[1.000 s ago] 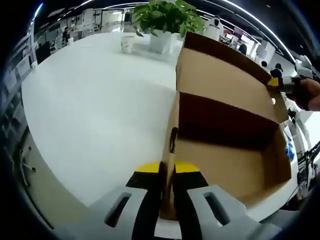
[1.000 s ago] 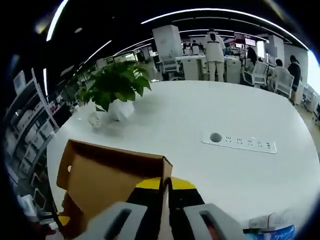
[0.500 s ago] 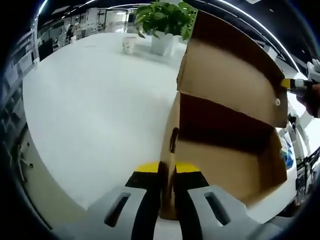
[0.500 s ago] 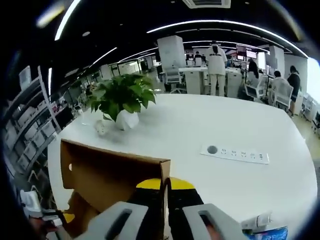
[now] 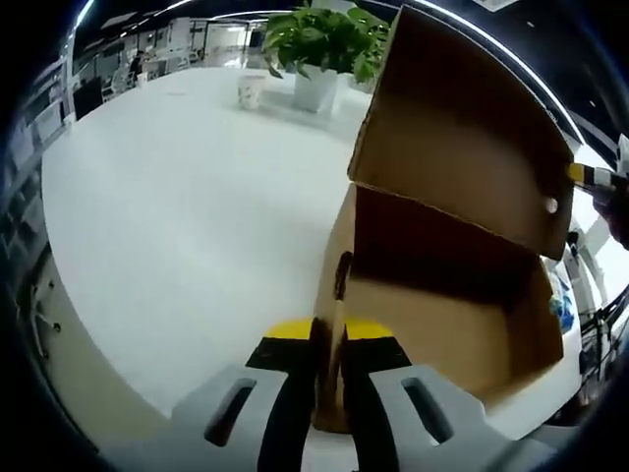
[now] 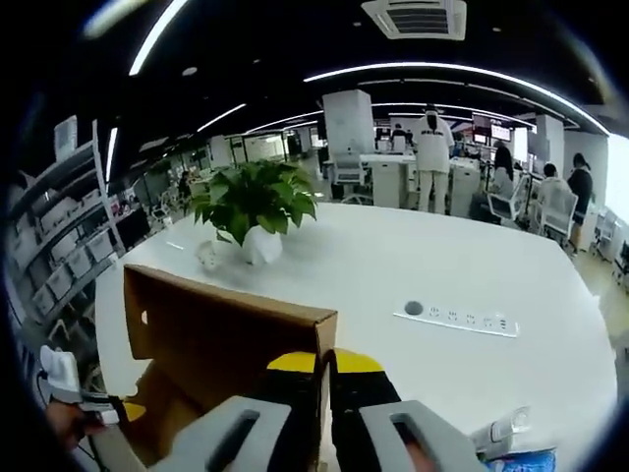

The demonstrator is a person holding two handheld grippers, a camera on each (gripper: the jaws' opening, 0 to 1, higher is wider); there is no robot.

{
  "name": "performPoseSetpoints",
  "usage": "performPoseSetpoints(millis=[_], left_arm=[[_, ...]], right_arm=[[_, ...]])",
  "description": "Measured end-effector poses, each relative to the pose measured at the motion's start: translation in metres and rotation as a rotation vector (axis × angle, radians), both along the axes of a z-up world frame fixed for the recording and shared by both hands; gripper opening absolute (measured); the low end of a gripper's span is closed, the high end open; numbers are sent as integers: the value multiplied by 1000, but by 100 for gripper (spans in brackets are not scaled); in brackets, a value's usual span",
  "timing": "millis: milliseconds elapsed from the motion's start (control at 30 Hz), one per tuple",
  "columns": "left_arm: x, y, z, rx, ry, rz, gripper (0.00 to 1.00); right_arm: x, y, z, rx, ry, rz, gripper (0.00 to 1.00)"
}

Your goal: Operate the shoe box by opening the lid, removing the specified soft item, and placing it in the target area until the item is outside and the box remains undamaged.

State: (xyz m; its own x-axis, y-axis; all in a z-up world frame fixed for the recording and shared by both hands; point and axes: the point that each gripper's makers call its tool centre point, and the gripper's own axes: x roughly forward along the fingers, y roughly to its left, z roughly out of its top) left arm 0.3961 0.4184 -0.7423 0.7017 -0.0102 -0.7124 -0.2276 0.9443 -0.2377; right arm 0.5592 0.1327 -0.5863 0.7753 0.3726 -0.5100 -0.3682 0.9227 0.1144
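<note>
The cardboard shoe box (image 5: pixel 442 324) sits on the white table (image 5: pixel 187 216), near the edge closest to me, with its lid (image 5: pixel 462 147) swung up and standing nearly upright over the dark interior. I cannot make out the soft item inside; the box floor looks bare brown where it shows.

My left gripper (image 5: pixel 329 339) is pinched on the box's near side wall, its 2 yellow-tipped jaws pressed together on the cardboard edge, so the box stays put while the lid turns. My right gripper (image 6: pixel 326 369) is clamped on the lid's front flap, which lets me lift it without tearing the hinge. In the left gripper view the right gripper's yellow tip shows at the lid's far corner.

Compared with 1 second ago, the lid stands steeper and taller, now covering part of the potted plant (image 5: pixel 319 44) behind it. From the right gripper view, the power strip (image 6: pixel 457 320) lies well apart on the table.
</note>
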Motion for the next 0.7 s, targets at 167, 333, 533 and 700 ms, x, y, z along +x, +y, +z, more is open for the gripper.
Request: performPoseSetpoints(millis=[167, 333, 533, 700], left_arm=[[0, 0, 0, 3, 0, 6, 7], [0, 0, 0, -5, 1, 6, 7], [1, -1, 0, -8, -4, 1, 7], [1, 0, -1, -19, 1, 22, 7]], right_arm=[[-7, -1, 3, 13, -20, -14, 0], [-19, -4, 5, 12, -43, -19, 0], [-25, -7, 6, 36, -77, -53, 0], [-30, -5, 10, 50, -94, -60, 0]])
